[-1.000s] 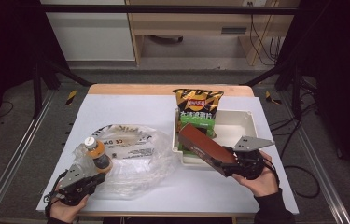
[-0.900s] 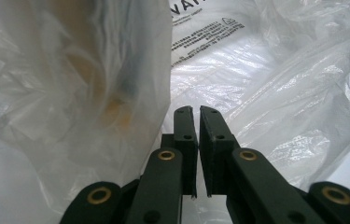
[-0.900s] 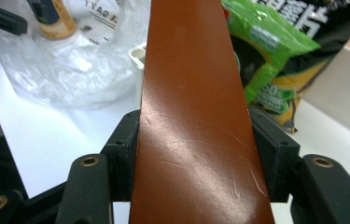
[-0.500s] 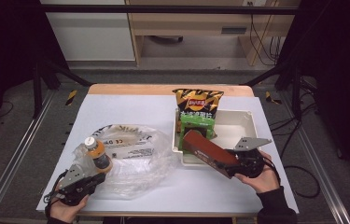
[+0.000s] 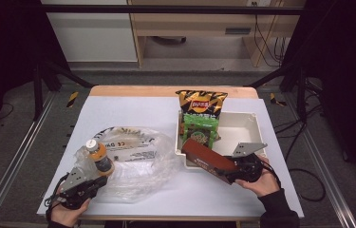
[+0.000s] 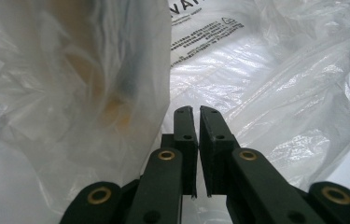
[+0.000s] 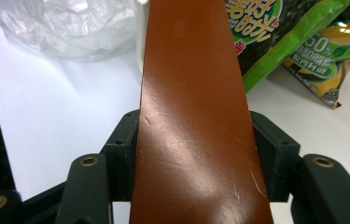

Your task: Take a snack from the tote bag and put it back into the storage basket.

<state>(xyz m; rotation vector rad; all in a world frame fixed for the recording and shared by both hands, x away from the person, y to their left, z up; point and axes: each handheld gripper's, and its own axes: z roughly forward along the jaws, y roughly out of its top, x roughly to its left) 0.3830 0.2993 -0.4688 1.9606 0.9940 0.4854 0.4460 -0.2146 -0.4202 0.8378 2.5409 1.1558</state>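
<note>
Gripping the brown box (image 7: 196, 116) in our right tongs (image 5: 242, 170), just past the white tray's (image 5: 242, 124) edge; left tongs (image 6: 197, 140) pinch the plastic bag (image 6: 266, 84), bottle (image 5: 98, 154) right ahead.

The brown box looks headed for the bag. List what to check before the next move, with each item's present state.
1. Right tool clamped on the brown box: ok.
2. Box free of the white bin: not ok, its far end lies over the bin's near rim.
3. Left tool pinching the plastic bag: ok, jaws nearly shut on film.
4. Bag mouth open toward the box: cannot tell.
5. Bottle upright by the bag: ok.
</note>
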